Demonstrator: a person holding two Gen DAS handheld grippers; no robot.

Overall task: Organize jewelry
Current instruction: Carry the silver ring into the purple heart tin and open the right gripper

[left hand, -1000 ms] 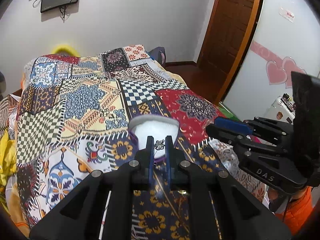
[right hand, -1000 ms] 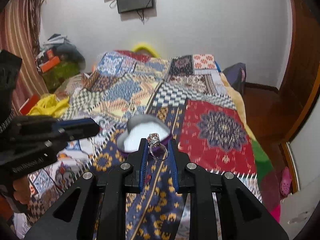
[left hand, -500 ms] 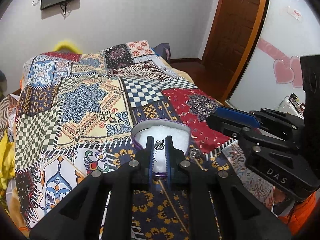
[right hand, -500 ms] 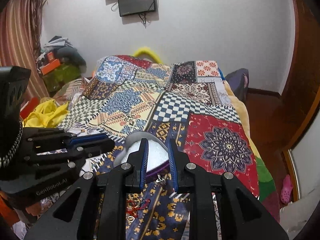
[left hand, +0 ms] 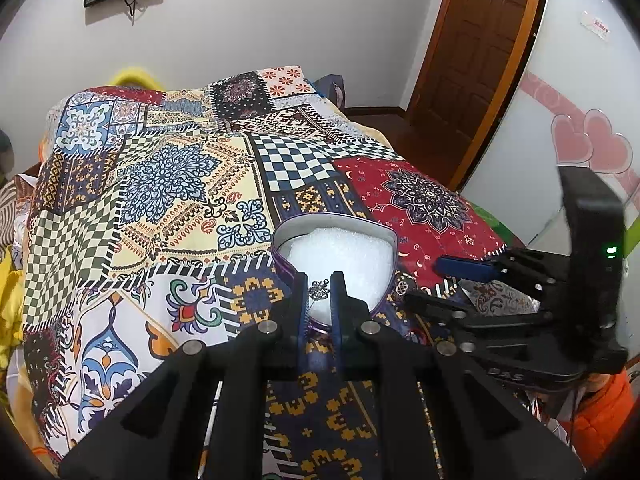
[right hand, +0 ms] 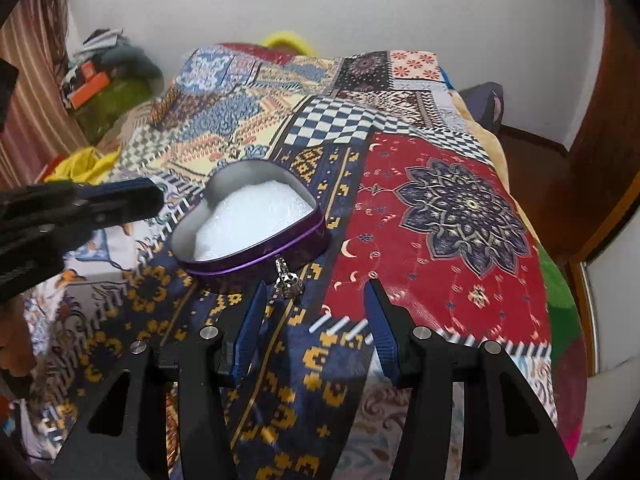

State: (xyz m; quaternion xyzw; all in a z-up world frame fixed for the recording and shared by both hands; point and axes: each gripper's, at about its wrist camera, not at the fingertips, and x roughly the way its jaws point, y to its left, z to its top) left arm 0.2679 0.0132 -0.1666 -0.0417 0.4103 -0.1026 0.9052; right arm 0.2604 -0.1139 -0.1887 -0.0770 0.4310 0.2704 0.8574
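We have a small silver charm [left hand: 319, 290] pinched between the tips of our left gripper [left hand: 320, 292]. It hangs just over the near edge of the purple heart tin [right hand: 256, 258], above the white padding [left hand: 340, 264] inside. A silver ring [right hand: 287, 278] lies on the bed cover [right hand: 440, 216], just beside the near wall of the tin and not in it. Our right gripper [right hand: 316, 300] is spread wide, with nothing in it, and the ring sits just past its left finger.

The tin rests on the soft patchwork bed cover, near the near edge of the bed. A wooden door [left hand: 480, 60] is far off on the right.

What could go wrong? We think the charm is tiny, so if we let go too near the rim it may bounce off and fall onto the busy cover, where it is hard to spot. The ring lies flat against soft cloth, so our gripper may push it under the tin or tip the tin over.
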